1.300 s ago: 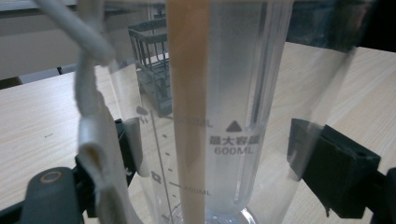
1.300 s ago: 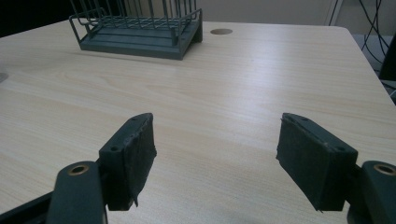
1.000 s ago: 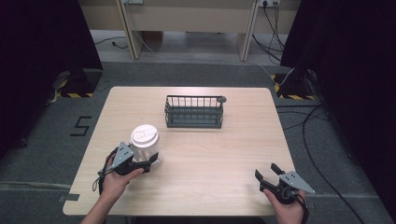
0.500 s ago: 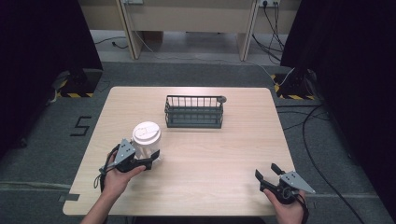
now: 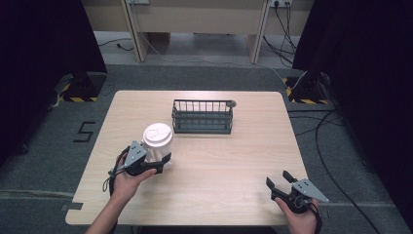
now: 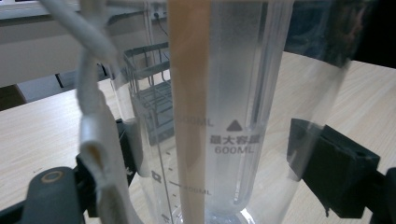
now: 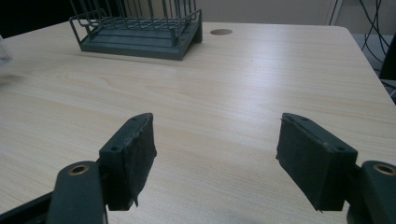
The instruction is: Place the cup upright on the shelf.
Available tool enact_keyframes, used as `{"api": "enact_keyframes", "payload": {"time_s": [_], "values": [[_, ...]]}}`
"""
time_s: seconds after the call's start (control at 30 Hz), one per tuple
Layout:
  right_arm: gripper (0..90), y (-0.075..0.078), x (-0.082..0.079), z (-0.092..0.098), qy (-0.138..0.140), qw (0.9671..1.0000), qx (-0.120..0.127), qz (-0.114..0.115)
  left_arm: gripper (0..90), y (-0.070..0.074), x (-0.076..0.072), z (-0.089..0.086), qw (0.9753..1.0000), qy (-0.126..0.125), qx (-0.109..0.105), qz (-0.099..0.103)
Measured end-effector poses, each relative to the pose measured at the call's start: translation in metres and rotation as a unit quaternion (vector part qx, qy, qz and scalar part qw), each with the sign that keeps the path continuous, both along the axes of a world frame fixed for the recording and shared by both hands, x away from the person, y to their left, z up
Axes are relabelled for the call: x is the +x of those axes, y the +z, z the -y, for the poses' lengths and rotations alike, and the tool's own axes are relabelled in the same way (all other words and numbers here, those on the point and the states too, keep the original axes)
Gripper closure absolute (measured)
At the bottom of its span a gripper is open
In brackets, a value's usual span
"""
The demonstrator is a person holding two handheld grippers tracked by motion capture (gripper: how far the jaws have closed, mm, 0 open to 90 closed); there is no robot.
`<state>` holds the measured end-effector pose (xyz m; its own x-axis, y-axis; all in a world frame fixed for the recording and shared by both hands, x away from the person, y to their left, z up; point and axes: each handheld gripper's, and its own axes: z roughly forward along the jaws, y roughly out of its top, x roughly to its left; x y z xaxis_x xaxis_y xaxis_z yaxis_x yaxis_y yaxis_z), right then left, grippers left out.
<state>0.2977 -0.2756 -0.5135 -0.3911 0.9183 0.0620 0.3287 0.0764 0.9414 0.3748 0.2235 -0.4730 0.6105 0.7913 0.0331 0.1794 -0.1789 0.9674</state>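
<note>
Pale wood bench [image 5: 234,161] carried a wire rack [image 5: 202,117]. My left gripper [image 5: 155,163] pinched the clear cup [image 5: 157,144] by its sides, keeping it upright; my right gripper [image 5: 278,181] waited spread, holding nothing.

The cup [image 6: 233,93] is seen as clear glossy plastic with a white lid [image 5: 157,133]; the worktop [image 5: 234,165] as matt pale wood; the rack [image 5: 202,117] as dark painted wire.

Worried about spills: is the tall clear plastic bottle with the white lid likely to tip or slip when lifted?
The clear plastic bottle looks empty, so probably light. Tall and narrow, it may tip. Its smooth wall could slip between the left gripper pads.
</note>
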Motion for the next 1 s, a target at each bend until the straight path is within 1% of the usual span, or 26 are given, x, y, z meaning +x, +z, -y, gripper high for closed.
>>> {"api": "enact_keyframes", "payload": {"time_s": [0.37, 0.6, 1.0], "values": [[28.3, 0.000, 0.000, 0.000, 0.000, 1.0000, 0.000, 0.000, 17.3, 0.009, 0.007, 0.002, 1.0000, 0.004, 0.001, 0.003], [28.4, 0.000, 0.000, 0.000, 0.000, 1.0000, 0.001, -0.001, 17.4, 0.017, 0.011, 0.004, 1.0000, 0.005, 0.002, 0.008], [28.6, 0.000, 0.000, 0.000, 0.001, 1.0000, 0.001, -0.001, 17.4, 0.023, 0.018, 0.011, 1.0000, 0.001, 0.000, 0.009]]}}
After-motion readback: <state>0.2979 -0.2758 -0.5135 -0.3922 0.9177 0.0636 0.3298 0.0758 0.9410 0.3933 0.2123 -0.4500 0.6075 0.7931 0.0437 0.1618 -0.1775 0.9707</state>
